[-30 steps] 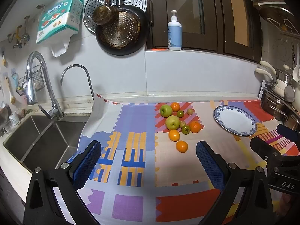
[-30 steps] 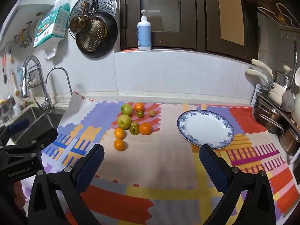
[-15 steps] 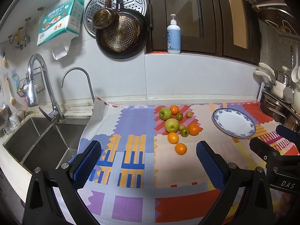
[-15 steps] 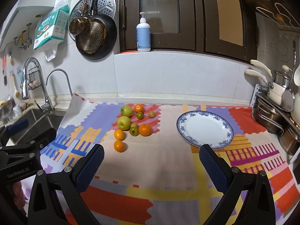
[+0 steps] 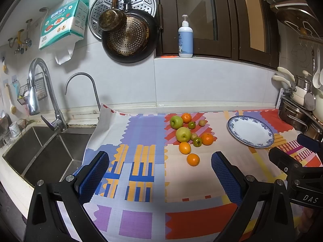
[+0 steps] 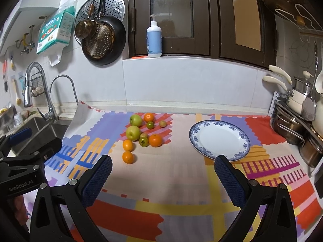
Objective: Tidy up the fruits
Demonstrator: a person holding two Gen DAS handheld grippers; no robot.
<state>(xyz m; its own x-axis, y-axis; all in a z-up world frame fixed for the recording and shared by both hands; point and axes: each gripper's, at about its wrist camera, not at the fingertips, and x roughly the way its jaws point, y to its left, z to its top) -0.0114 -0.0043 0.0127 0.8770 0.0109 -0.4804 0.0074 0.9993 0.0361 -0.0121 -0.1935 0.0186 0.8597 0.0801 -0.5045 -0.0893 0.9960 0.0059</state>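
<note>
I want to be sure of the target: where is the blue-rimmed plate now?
In the right wrist view the plate lies empty on the patterned mat, right of the fruit cluster and apart from it, near the pots at the right edge.

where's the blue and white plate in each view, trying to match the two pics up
Left wrist view: the plate lies at right of centre on the patterned mat, to the right of the fruit cluster, with nothing on it.
Right wrist view: the plate lies just right of centre, above the right-hand finger.
Shared landmark: the blue pump bottle on the window ledge, up and to the left of the plate.
</note>
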